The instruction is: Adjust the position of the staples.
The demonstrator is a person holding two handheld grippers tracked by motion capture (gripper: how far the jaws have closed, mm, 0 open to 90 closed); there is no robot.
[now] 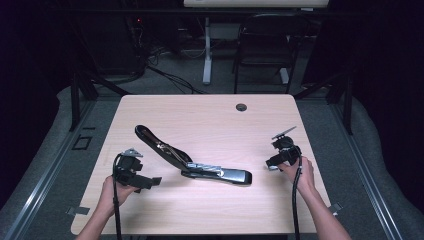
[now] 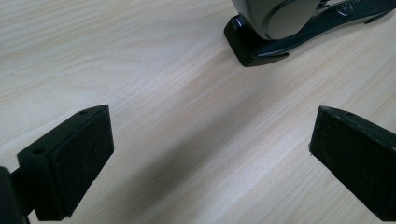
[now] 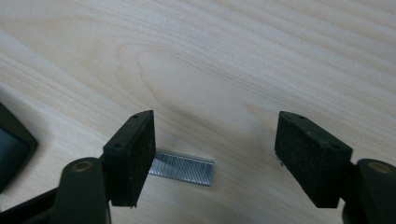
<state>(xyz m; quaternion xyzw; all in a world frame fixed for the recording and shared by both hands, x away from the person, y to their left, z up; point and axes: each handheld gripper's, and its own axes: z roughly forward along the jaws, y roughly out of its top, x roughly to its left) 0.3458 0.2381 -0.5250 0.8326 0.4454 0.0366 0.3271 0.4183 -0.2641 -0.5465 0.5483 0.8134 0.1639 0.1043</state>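
Dark room, grey floor [image 1: 165, 82], chair [image 1: 265, 42]

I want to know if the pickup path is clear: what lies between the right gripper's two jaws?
In the right gripper view, a strip of staples lies on the table between the open right gripper jaws, nearer one jaw; otherwise bare wood.

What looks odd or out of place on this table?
The stapler lies swung wide open, its top arm folded back flat on the table. A loose strip of staples lies between the right gripper's open jaws.
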